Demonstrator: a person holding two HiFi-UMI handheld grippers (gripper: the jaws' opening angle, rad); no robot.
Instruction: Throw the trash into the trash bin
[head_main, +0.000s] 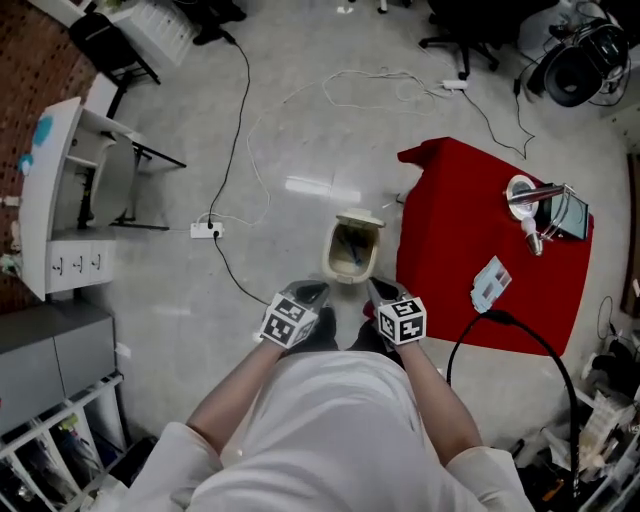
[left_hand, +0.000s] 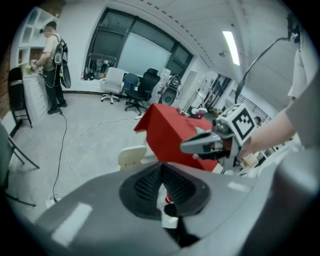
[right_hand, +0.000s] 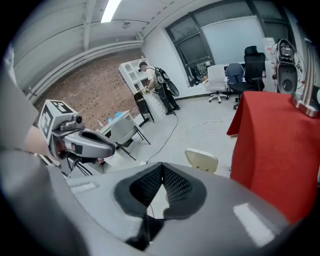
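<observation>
Ground: glossy grey floor (head_main: 300, 140), seen from steeply above.
Bin: cream trash bin (head_main: 352, 250) stands on the floor with its lid (head_main: 360, 217) flipped open. Its inside looks dark, and what lies in it is too small to tell.
Left: left hand-held gripper (left_hand: 160, 170) hangs just short of the bin, jaws pressed together at the tips. A red and white bit (left_hand: 168, 199) shows in the gap below the pads, and I cannot tell whether it is pinched or lies beyond.
Right: right hand-held gripper (right_hand: 162, 169) hangs beside the left one, jaws together with nothing between them.
Beside: worktop (head_main: 470, 190) under a red cloth, its corner just beside the bin. On it are a round white thing (head_main: 520, 190) and a pale packet (head_main: 490, 283), and a black cable (head_main: 520, 335) runs past its near edge.
Cables: white cable (head_main: 360, 85) and black cord (head_main: 240, 110) lie across the floor, the cord reaching a power strip (head_main: 207, 230).
Farther: white desk (head_main: 60, 190) at the left; office chairs (left_hand: 145, 85) and a standing person (left_hand: 52, 50) by the walls.
</observation>
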